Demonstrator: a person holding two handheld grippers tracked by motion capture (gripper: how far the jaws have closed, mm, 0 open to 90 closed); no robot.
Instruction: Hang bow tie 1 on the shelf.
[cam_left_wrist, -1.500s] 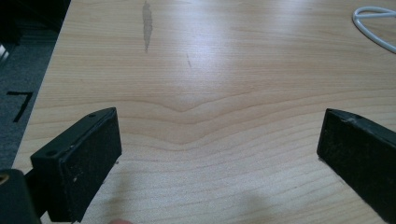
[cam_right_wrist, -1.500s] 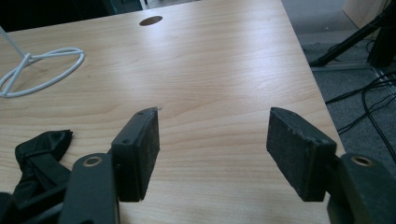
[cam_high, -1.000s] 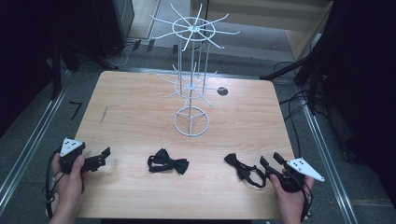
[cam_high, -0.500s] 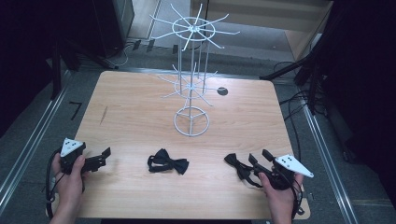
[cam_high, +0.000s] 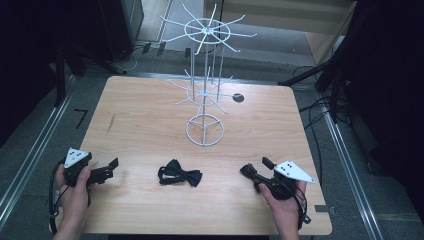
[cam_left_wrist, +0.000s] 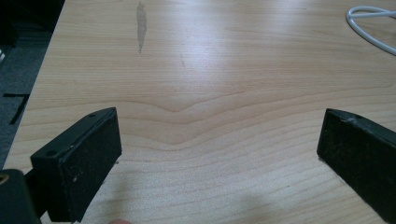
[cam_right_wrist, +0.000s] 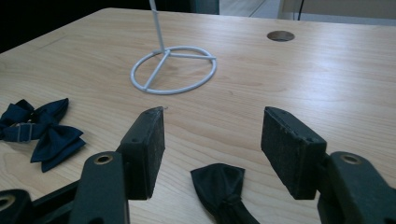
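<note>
A dark bow tie (cam_high: 180, 175) lies flat near the table's front edge, in the middle; the right gripper view has it at the left (cam_right_wrist: 39, 130). A second black bow tie (cam_high: 245, 171) lies to its right. My right gripper (cam_high: 259, 169) hovers over that tie, open, and one wing of the tie (cam_right_wrist: 218, 183) sits low between the jaws with neither pad touching it. My left gripper (cam_high: 111, 169) rests at the front left, open wide over bare wood (cam_left_wrist: 219, 135).
A white wire display stand (cam_high: 206, 90) with spoke arms rises from a ring base (cam_right_wrist: 173, 70) at the centre of the wooden table (cam_high: 150, 110). A round cable hole (cam_high: 238, 98) lies behind it. Dark floor, rails and cables surround the table.
My right gripper has moved left and slightly up, from beside the black bow tie to over it, so the tie now lies between its jaws. The left gripper has kept still.
</note>
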